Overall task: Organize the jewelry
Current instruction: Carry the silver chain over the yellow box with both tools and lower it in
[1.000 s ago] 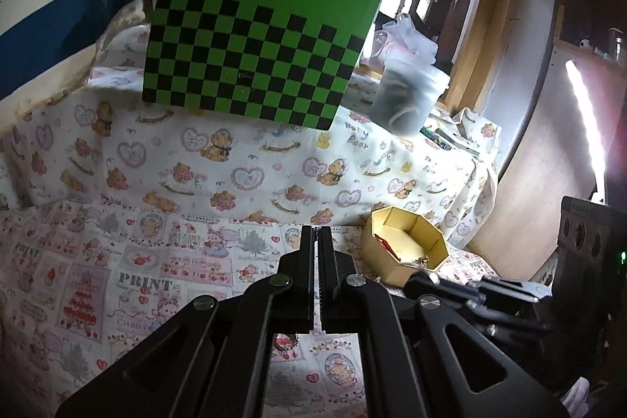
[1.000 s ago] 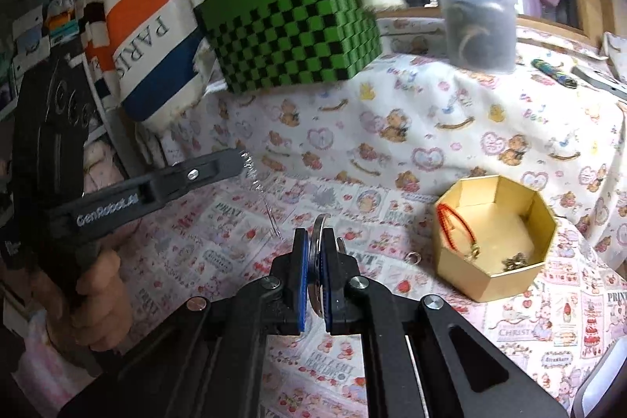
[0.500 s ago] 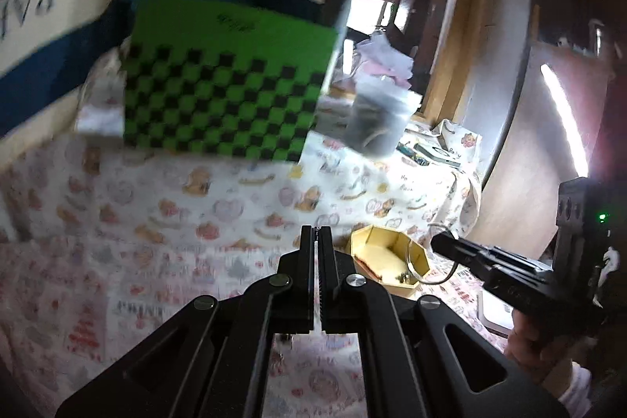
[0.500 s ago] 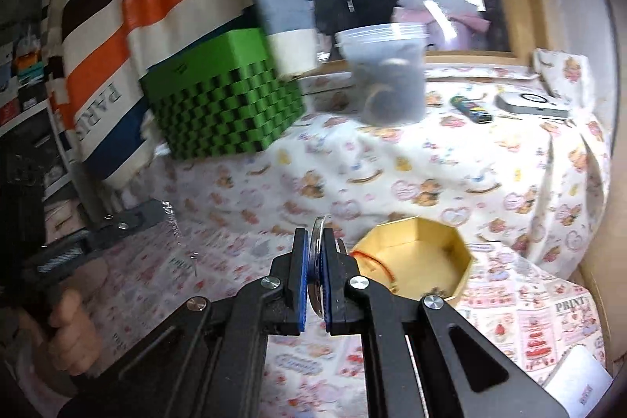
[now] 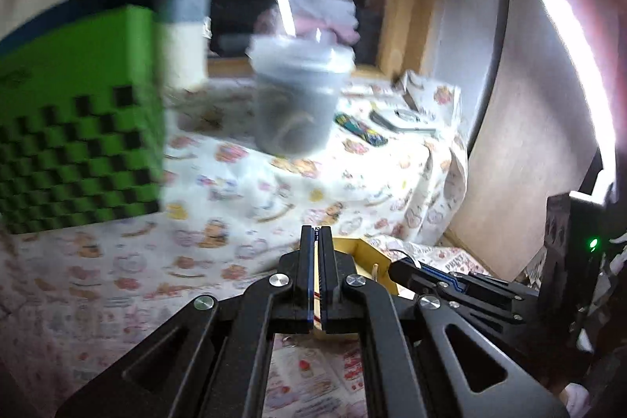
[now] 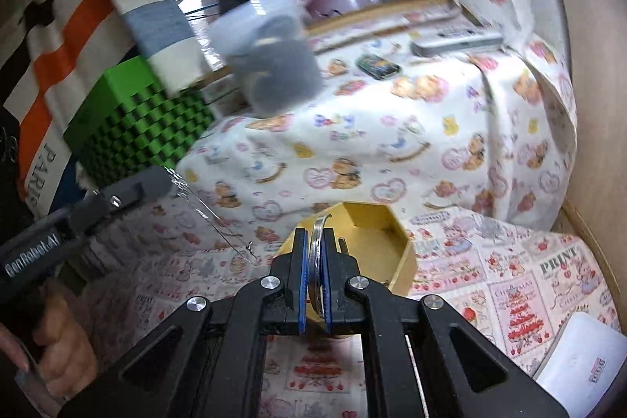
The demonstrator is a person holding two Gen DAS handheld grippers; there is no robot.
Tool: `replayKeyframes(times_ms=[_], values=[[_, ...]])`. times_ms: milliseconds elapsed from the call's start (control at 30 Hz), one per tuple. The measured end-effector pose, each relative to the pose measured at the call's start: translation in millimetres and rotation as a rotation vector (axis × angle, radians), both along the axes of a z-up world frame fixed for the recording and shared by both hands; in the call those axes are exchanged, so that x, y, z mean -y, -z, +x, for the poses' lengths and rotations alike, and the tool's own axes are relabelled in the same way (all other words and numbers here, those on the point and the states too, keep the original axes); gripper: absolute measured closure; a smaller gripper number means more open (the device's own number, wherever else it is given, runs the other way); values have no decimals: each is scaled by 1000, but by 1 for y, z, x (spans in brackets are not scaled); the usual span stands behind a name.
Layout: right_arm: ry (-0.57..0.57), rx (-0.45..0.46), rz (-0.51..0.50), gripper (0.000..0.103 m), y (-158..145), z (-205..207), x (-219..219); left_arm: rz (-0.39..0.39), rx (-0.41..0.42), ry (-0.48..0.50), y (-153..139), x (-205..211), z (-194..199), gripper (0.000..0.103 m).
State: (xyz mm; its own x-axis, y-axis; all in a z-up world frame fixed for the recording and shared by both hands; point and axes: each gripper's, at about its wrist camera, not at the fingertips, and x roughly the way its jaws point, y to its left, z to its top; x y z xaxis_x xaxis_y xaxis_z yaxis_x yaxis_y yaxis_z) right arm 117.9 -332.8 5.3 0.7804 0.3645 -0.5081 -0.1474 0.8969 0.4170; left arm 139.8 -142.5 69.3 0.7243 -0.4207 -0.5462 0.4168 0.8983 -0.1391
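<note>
Teddy-bear patterned cloth (image 6: 392,143) is seen draped over the table, a yellow octagonal box (image 6: 376,241) at lower centre. The right gripper (image 6: 315,253) is clenched on a silver bangle (image 6: 319,226) at the box's near rim; the left gripper (image 6: 156,183) is clamped on a thin chain (image 6: 211,218) dangling at left

Box (image 6: 382,241): yellow. Cube (image 6: 137,128): green, black checks. Cloth (image 6: 392,151): white, bear and heart print. Bag (image 6: 43,65): orange, white, black stripes. Tub (image 6: 274,65): grey.
</note>
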Motion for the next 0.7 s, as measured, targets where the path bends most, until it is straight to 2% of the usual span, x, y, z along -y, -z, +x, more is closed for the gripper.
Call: replayKeyframes(times_ms=[200,367,467,567,700], values=[[-5,-105,108,96,19,16,18,-30,-83,48,26,24,23,102],[18,-140,89,96,24,21,21,-27,-100,49,37,35,36,102],[21,-164,65,96,26,22,18,-39,-142,49,45,40,46,102],[22,-174,31,96,28,21,13,-5,-125,42,45,47,50,102],[23,-175,22,96,28,22,11,2,-110,16,42,48,54,102]])
